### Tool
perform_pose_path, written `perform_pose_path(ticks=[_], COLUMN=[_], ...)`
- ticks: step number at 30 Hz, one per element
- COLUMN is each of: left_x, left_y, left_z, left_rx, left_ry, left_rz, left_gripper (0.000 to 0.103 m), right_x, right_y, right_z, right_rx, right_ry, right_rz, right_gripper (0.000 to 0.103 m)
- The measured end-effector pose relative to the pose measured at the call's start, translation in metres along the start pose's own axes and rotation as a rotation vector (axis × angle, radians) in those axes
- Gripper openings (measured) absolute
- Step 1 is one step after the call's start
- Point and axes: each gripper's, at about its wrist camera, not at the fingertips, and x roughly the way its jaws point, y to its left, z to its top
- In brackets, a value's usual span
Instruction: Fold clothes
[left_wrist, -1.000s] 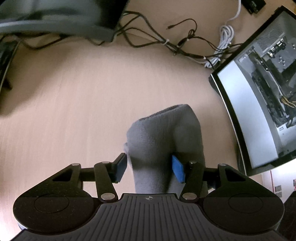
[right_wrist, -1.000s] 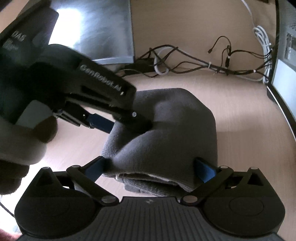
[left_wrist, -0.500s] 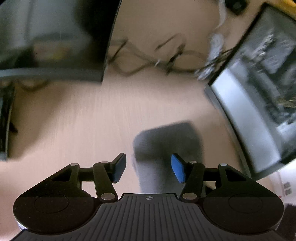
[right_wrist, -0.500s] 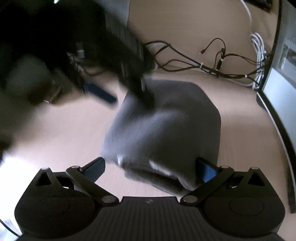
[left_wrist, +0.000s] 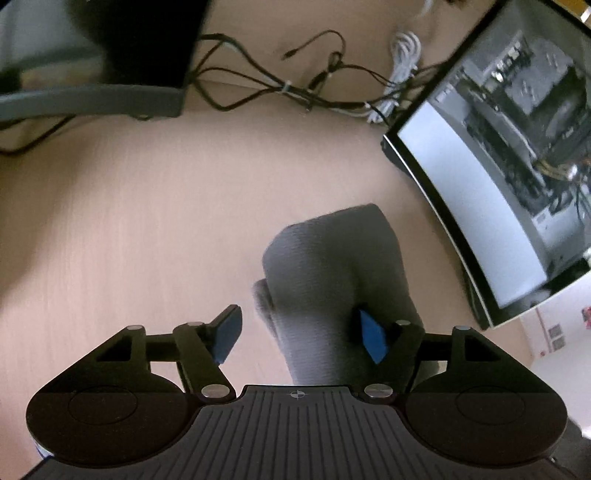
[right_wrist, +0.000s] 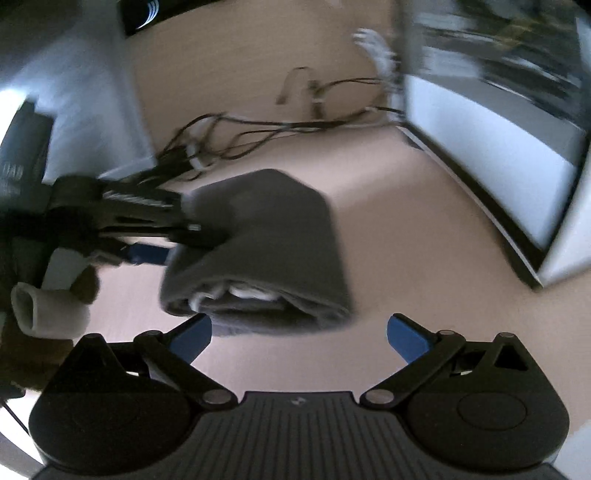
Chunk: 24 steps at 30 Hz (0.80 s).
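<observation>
On the wooden desk, a folded grey garment lies bundled.
Left gripper spread, straddling its edge; right gripper spread just before it, gripping nothing.

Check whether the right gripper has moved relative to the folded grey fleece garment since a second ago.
Yes. The right gripper has backed off toward the camera side: its open blue pads, which earlier flanked the folded grey fleece garment, now sit short of its near edge on the beige tabletop.
</observation>
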Motion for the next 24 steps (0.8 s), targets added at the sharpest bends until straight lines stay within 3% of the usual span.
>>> perform_pose_path(ticks=[3, 5, 12, 19, 24], left_x=[-0.018, -0.035, -0.088, -0.128, -0.163], left_y=[-0.005, -0.009, -0.037, -0.077, -0.113], left_z=[-0.006, -0.012, -0.057, -0.131, -0.192], left_rx=[0.028, 0.054, 0.099, 0.000, 0.066], left_ry=[-0.065, -0.118, -0.228, -0.300, -0.370], left_rz=[0.035, 0.059, 0.160, 0.261, 0.354], left_gripper=[0.081, 0.093, 0.096, 0.098, 0.101], right_x=[-0.018, -0.030, -0.061, -0.113, -0.155], right_y=[-0.011, -0.017, -0.041, -0.056, -0.064], right_z=[-0.001, -0.001, -0.011, -0.045, -0.073], right_rx=[0.038, 0.059, 0.137, 0.077, 0.019], right_ry=[-0.028, -0.047, -0.063, -0.115, -0.203], right_rz=[-0.023, -0.036, 0.022, 0.066, 0.065], right_gripper=[0.102, 0.102, 0.103, 0.103, 0.103])
